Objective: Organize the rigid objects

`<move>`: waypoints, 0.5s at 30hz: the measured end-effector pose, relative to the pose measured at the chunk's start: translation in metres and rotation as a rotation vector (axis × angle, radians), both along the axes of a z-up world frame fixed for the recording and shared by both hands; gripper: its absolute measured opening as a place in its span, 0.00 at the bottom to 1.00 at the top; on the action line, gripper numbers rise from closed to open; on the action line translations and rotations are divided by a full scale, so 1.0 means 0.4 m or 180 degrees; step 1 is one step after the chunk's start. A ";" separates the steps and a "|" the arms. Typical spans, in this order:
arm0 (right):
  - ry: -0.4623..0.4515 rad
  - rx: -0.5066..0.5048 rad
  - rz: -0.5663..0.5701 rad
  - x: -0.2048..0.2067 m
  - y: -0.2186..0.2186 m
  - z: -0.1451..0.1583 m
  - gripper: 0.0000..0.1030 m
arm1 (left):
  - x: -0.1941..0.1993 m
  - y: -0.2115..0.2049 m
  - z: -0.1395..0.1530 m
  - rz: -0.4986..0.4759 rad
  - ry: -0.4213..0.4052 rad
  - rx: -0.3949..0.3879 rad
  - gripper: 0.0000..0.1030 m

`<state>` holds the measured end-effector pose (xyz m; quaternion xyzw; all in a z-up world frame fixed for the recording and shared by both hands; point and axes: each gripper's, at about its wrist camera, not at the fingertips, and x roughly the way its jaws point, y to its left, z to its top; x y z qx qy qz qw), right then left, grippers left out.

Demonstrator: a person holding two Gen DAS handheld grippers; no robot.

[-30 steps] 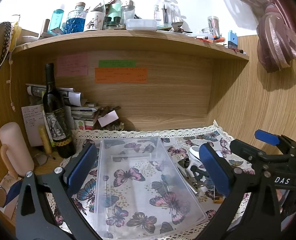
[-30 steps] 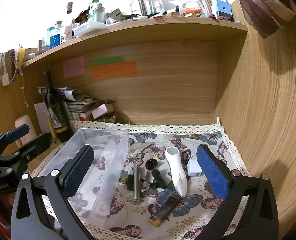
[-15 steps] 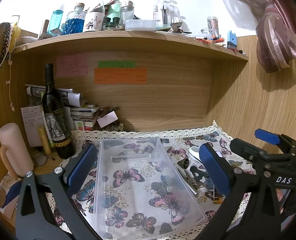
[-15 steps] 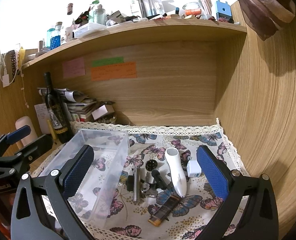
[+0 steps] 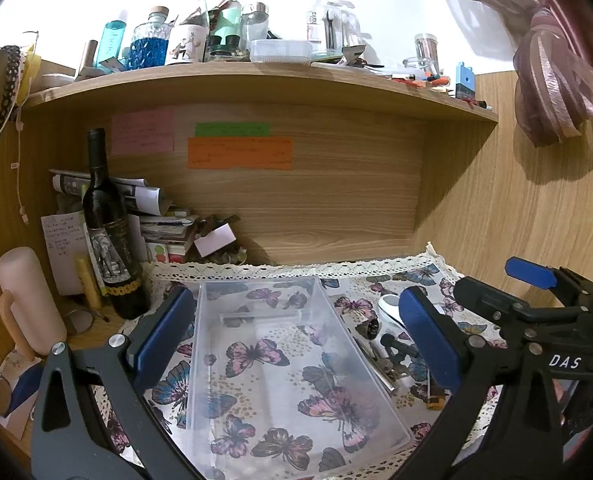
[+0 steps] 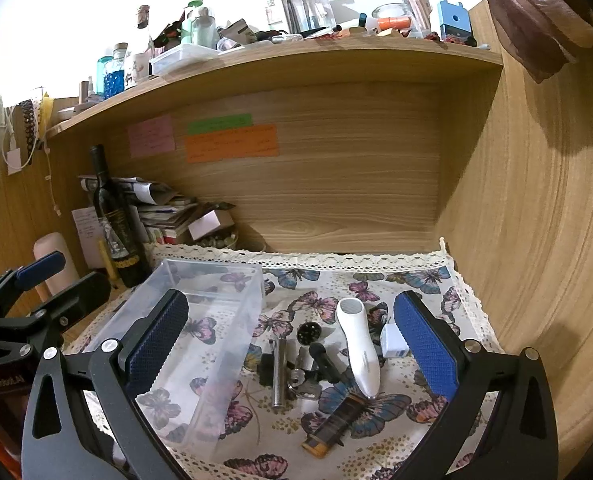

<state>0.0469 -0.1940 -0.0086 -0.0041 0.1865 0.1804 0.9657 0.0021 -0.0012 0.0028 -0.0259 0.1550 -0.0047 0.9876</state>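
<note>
1. In the left wrist view, we lose most of the small dark and metal objects (image 5: 388,354) behind the wall of the clear plastic box (image 5: 360,352) and the blue pad of the left gripper (image 5: 296,334).
2. We cannot read the writing on the orange paper note (image 5: 240,153) on the back panel.
3. In the right wrist view, the brown lighter-shaped item with a yellow end (image 6: 332,424) is too small for us to identify.
4. The bottles on the wooden shelf top (image 6: 256,56) wash out against the bright wall.

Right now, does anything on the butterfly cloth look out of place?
Yes: the small items, such as the white handheld device and metal cylinder, lie jumbled beside the clear plastic bin, not in it.
</note>
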 end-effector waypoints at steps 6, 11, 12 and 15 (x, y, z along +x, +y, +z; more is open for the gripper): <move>0.0001 -0.0006 0.0014 0.004 0.004 0.001 1.00 | -0.003 0.004 -0.002 0.0003 -0.0028 -0.0001 1.00; -0.0015 -0.0024 0.0020 0.002 0.006 0.003 1.00 | -0.005 0.005 -0.003 -0.0006 -0.0045 -0.0013 1.00; -0.0017 -0.0026 0.0022 0.002 0.006 0.003 1.00 | -0.005 0.006 -0.003 -0.0007 -0.0046 -0.0014 1.00; -0.0021 -0.0031 0.0026 0.002 0.006 0.003 1.00 | -0.006 0.005 -0.002 -0.0002 -0.0056 -0.0011 1.00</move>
